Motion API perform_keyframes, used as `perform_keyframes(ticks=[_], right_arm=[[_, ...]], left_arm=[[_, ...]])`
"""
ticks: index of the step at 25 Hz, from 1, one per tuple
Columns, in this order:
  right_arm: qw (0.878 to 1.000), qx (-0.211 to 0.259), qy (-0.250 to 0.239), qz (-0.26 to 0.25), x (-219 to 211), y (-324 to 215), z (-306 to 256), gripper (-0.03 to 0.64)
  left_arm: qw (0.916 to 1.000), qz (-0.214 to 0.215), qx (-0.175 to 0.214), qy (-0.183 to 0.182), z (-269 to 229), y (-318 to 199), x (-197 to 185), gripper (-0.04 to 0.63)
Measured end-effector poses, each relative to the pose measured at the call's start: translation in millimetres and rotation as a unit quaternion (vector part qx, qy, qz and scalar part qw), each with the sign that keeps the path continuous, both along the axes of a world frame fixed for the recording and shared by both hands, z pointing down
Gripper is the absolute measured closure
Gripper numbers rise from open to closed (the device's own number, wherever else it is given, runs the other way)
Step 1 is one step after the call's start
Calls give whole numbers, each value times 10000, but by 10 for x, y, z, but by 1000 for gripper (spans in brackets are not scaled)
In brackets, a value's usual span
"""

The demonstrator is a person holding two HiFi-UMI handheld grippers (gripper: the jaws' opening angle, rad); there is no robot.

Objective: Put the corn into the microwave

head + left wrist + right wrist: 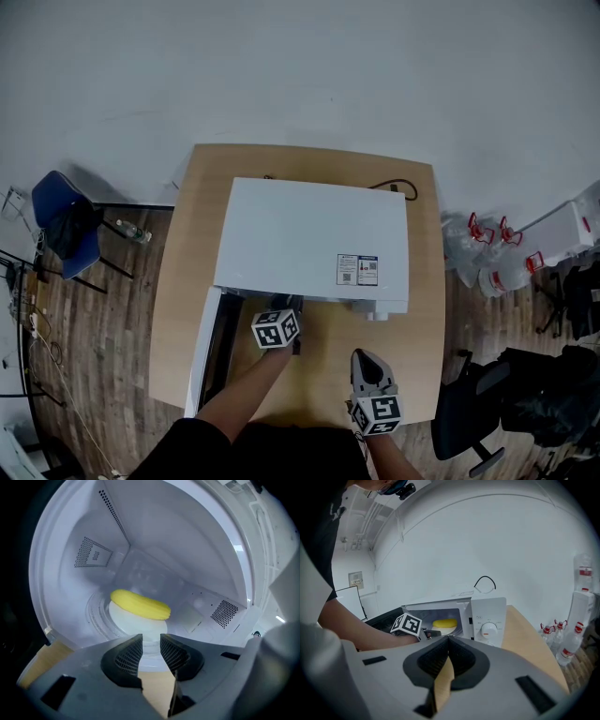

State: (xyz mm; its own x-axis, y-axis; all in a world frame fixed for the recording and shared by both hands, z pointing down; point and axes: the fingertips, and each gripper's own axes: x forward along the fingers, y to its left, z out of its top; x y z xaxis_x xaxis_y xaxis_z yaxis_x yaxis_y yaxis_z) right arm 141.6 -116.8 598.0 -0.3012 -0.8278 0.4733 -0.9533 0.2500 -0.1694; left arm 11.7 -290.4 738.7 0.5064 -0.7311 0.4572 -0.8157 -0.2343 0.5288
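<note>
A: Where is the task item?

B: The yellow corn cob (pixel 140 605) lies on a white round plate (pixel 123 618) inside the cavity of the white box-shaped microwave (pixel 314 239). The microwave stands on a light wooden table (pixel 427 281), and its door (pixel 208 352) hangs open at 7 o'clock of the body in the head view.

A: Its orientation?

B: The cob lies flat. In the left gripper view its long axis runs roughly 9 to 3 o'clock, with the left end slightly higher, so it lies across the gripper's line of sight. In the right gripper view it reads nearly level, again 9 to 3. Which end is the tip cannot be told.

A: And the left gripper (pixel 151 651)?

B: It is at the cavity mouth, pointing in. Its jaws stand apart with a narrow gap and nothing is clamped. Only the plate rim and the table edge show through the gap. The corn sits at 12 o'clock of the jaws, clear of them.

A: The right gripper (pixel 449 641)?

B: Its jaws are together at the tips and hold nothing. In the head view it sits over the table at 5 o'clock of the left gripper, outside the microwave. It faces the front panel with its round control dial (pixel 489 630).
</note>
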Motion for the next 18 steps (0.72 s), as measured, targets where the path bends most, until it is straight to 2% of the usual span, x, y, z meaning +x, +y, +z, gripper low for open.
perform_keyframes(ticks=[5,9,13,18], right_arm=[[9998,108,107,-128,-6,30,-94,557],[9998,157,90,-25,7,71,-134,557],[9996,271,81,92,-52,224,-246,557],[9985,534,139,3,-335,517,-515,557]], left_arm=[[9998,13,179,-73,-50,-30,-35,500],[9996,30,257,-66,-191,99,-116,500],[9982,327,488,-90,-491,546,-188,500],[9911,645,1152,-164,-1153,1204,-362,500]])
